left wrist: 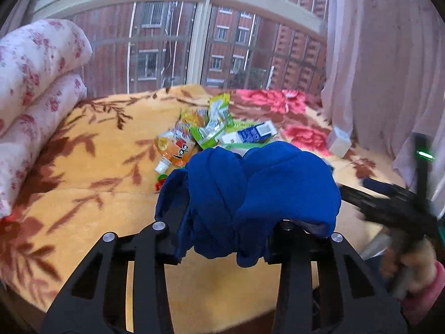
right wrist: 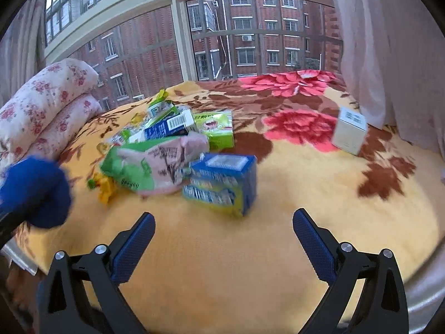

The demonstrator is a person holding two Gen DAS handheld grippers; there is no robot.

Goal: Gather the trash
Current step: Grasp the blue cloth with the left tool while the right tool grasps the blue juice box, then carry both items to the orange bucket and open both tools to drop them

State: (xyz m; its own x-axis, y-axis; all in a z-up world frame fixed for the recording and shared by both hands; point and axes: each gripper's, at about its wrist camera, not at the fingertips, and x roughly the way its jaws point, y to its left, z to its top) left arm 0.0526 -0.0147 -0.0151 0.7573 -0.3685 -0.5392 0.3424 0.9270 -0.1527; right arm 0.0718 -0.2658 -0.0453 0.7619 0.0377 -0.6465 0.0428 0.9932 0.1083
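The floral blanket (right wrist: 278,250) carries the trash pile (right wrist: 172,144) at 11 o'clock from the right gripper (right wrist: 224,236), whose jaws stand spread with nothing between them over open blanket. In the pile, largest to smallest: a pink-and-green bag (right wrist: 155,164), a blue carton (right wrist: 222,181) at its 3 o'clock edge, a green box (right wrist: 217,129); a white box (right wrist: 349,130) sits well apart at 2 o'clock near the curtain (right wrist: 389,55). The left gripper (left wrist: 222,222) pinches a bunched blue cloth bag (left wrist: 250,194); contents cannot be seen.
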